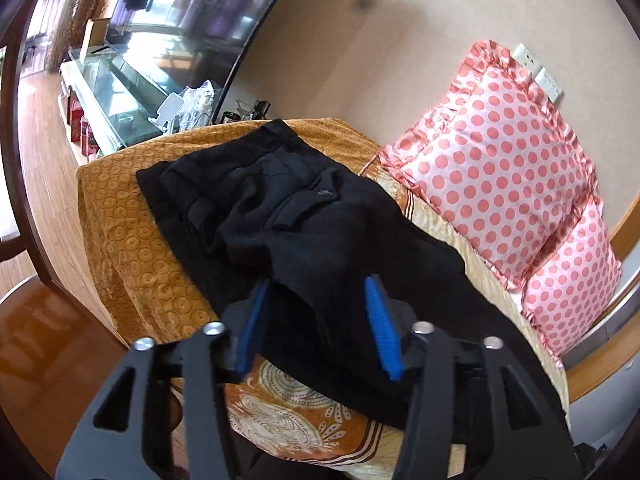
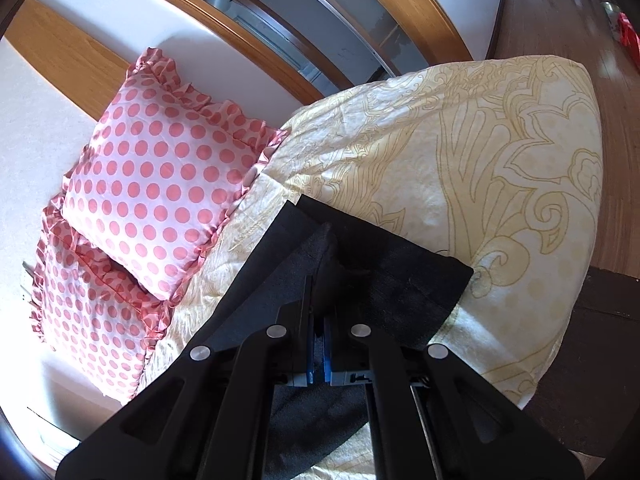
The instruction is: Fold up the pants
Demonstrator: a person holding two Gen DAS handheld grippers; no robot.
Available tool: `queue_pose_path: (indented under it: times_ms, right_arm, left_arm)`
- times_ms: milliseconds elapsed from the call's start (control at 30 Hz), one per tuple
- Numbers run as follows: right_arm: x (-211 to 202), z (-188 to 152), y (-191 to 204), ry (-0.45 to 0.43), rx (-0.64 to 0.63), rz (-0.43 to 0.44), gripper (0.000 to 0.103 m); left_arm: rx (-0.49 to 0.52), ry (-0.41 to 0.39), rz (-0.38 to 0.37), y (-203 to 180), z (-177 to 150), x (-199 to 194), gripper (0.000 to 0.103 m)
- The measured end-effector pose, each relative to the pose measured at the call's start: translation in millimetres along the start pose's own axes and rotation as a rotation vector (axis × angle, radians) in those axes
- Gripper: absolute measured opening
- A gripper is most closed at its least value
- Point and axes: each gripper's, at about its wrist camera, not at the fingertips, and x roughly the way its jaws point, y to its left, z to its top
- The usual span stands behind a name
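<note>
Left gripper (image 1: 318, 296), jaws spread, nothing gripped, is shown over the black pants (image 1: 304, 216). Right gripper (image 2: 319, 312) is clamped on a pant-leg hem. Pants are spread across the bed (image 1: 132, 232); beyond, polka-dot pillows (image 1: 492, 160).

Left wrist view sits low behind its own jaws, tilted down, looking along the bed (image 1: 132, 240) toward the TV (image 1: 192, 12) wall, close over the black pants (image 1: 304, 236). Right wrist view, also close and tilted down, faces the headboard (image 2: 64, 60) end and the pale duvet (image 2: 460, 168). Both views catch the pants and the polka-dot pillows (image 1: 492, 160), seen from opposite sides.
</note>
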Motion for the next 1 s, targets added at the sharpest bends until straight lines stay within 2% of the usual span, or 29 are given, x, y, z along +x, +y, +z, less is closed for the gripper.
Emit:
queue_pose_path:
  times_ms: [33, 100, 167, 200, 233, 267, 400, 467, 533, 667, 833, 967, 1000]
  right_arm:
    - [-0.7, 0.3, 0.1, -0.001, 0.0, 0.002, 0.002]
    - [-0.8, 1.0, 0.2, -0.002, 0.002, 0.004, 0.002]
    - [0.7, 1.5, -1.0, 0.002, 0.012, 0.007, 0.002]
    - [1.6, 1.8, -2.1, 0.005, 0.019, 0.009, 0.002]
    - [2.5, 1.9, -3.2, 0.008, 0.026, 0.011, 0.002]
    - [3.2, 1.8, -3.9, 0.01, 0.031, 0.013, 0.002]
    - [4.4, 1.6, -5.6, 0.018, 0.041, 0.016, 0.002]
    - [3.9, 1.5, -5.3, 0.02, 0.041, 0.017, 0.002]
    - [3.1, 1.3, -4.3, 0.018, 0.034, 0.016, 0.002]
    - [5.1, 0.6, -2.0, 0.014, 0.024, 0.007, 0.002]
    - [3.8, -0.5, -3.6, 0.013, 0.023, 0.016, 0.002]
    - [6.1, -2.0, -4.9, 0.016, 0.021, 0.009, 0.002]
    - [7.2, -2.0, -5.0, 0.017, 0.022, 0.008, 0.002]
  left_arm:
    - [-0.029, -0.02, 0.007, 4.0, 4.9, -2.5, 0.072]
    - [-0.068, -0.03, 0.018, 11.0, 15.2, -2.5, 0.072]
    - [-0.1, -0.005, 0.035, 18.3, 23.3, 5.3, 0.072]
    - [-0.124, 0.024, 0.04, 22.7, 26.1, 11.5, 0.071]
    - [-0.154, 0.053, 0.03, 27.9, 26.8, 17.7, 0.064]
    - [-0.189, 0.078, 0.022, 32.7, 27.9, 23.4, 0.062]
    - [-0.269, 0.099, 0.007, 42.7, 32.8, 29.9, 0.054]
    - [-0.355, 0.145, -0.029, 50.4, 31.0, 29.1, 0.053]
    - [-0.41, 0.206, -0.113, 51.1, 26.6, 28.2, 0.052]
    - [-0.448, 0.259, -0.176, 45.4, 24.0, 37.3, 0.052]
    - [-0.53, 0.2, -0.137, 60.3, 35.6, 42.4, 0.052]
    - [-0.527, 0.139, -0.082, 70.6, 46.4, 35.1, 0.052]
    - [-0.509, 0.123, -0.062, 71.6, 50.5, 33.2, 0.047]
